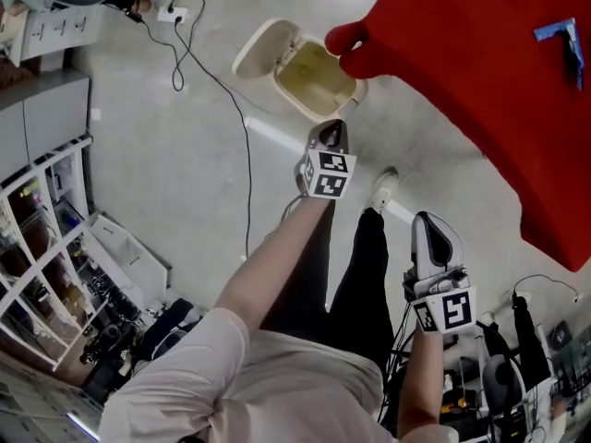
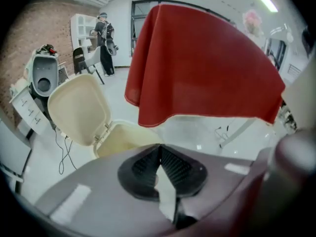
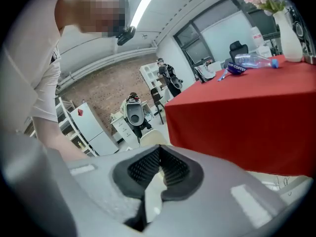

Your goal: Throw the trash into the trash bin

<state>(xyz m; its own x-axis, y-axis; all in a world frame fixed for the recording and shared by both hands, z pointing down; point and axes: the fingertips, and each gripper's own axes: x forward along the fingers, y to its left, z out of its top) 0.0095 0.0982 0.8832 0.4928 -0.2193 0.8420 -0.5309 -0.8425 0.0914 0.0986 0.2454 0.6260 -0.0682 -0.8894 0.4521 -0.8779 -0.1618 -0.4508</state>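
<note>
White shelving [image 1: 46,238] fills the left edge, and a black cable [image 1: 242,146] trails across the pale floor beside it. The cream trash bin [image 1: 288,95] stands on the floor at top centre, lid flipped open and yellowish inside. The left gripper [image 1: 331,135] hangs just short of it, jaws pressed together on nothing. A red tablecloth [image 1: 480,72] covers the bin's right rim in the head view. The right gripper [image 1: 430,224] sits lower right, also closed and empty.

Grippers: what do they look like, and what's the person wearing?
Both the left gripper and right gripper are smooth grey shells with black ribbed pads. Each carries a white cube with black square markers. The sleeve is short and pale.
</note>
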